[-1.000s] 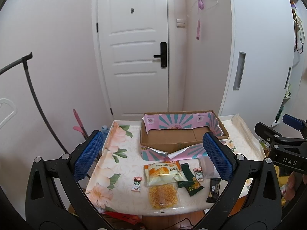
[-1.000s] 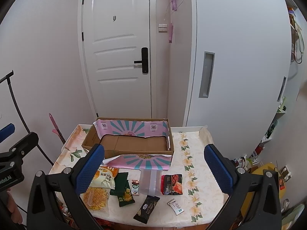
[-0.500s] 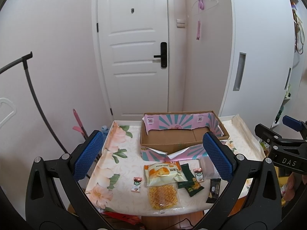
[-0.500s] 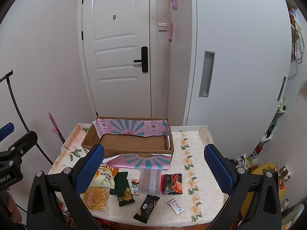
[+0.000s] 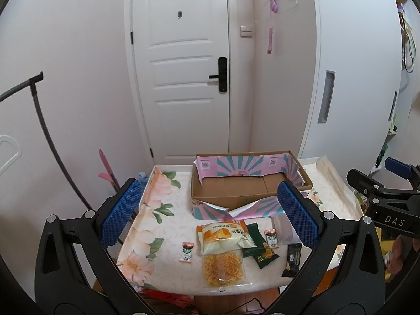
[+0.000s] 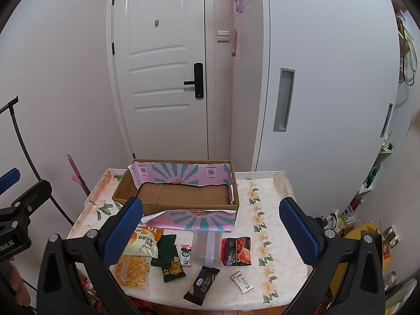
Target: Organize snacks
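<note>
**A:** Where are your tools?

**B:** Your left gripper (image 5: pixel 210 212) hangs above the table's near edge, blue pads (image 5: pixel 119 211) spread wide with nothing between them. Your right gripper (image 6: pixel 211 231) is likewise spread and empty, held above the same edge.

**A:** What lies closest to you on the table (image 6: pixel 265 241)?

**B:** Along the near edge: a waffle pack (image 5: pixel 223 266) toward the near left corner, a black bar wrapper (image 6: pixel 202 284) at the middle, and a small white sachet (image 6: pixel 241 281) to its right. A little candy (image 5: pixel 187 252) sits alone left of the waffle.

**A:** And behind those?

**B:** A yellow cake bag (image 5: pixel 223 236) touches the waffle's far side. Beside it lie dark green packets (image 6: pixel 168 258), a second small candy (image 6: pixel 185 254), a clear packet (image 6: pixel 206 248) and a red snack pouch (image 6: pixel 236 250). The green ones overlap; how many there are you probably can't tell from here.

**A:** Farther back?

**B:** The cardboard box (image 6: pixel 181 197), lined in pink and teal paper, stands open at the table's far edge, left of centre, nothing visible inside. Its front flap droops toward the snacks.
</note>
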The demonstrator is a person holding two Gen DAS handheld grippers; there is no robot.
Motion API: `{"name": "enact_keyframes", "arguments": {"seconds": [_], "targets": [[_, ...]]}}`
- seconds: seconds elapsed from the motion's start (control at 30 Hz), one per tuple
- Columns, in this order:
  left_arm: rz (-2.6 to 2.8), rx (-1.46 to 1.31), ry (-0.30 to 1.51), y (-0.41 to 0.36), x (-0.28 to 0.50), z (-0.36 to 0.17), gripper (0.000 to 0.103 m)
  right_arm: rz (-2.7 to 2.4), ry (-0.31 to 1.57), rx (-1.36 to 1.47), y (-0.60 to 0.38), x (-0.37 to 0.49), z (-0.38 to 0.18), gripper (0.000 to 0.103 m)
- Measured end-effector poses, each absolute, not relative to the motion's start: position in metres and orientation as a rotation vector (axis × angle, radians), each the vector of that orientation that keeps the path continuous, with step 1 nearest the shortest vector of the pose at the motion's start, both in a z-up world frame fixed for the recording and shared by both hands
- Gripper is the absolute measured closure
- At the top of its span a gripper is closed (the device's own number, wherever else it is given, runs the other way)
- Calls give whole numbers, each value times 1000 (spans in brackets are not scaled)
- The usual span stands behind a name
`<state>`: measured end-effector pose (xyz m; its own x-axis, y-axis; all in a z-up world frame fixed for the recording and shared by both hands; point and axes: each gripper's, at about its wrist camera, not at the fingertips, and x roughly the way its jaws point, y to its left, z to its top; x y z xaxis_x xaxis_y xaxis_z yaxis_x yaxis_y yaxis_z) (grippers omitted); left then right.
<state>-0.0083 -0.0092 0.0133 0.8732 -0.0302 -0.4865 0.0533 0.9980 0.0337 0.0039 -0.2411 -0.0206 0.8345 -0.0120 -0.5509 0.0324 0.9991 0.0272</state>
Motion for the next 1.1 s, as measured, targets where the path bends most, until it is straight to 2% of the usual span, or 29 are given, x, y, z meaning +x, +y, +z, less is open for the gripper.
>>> {"name": "enact_keyframes", "arguments": {"seconds": [0.53, 0.83, 1.1], "targets": [[-59, 52, 561, -10, -7, -1, 0, -7, 617, 45, -244, 6, -30, 0], [-191, 165, 683, -11, 22, -48, 0, 26, 720, 40, -260, 16, -70, 0], [-438, 301, 808, -9, 82, -98, 0, -12, 830, 22, -266, 24, -118, 0]]}}
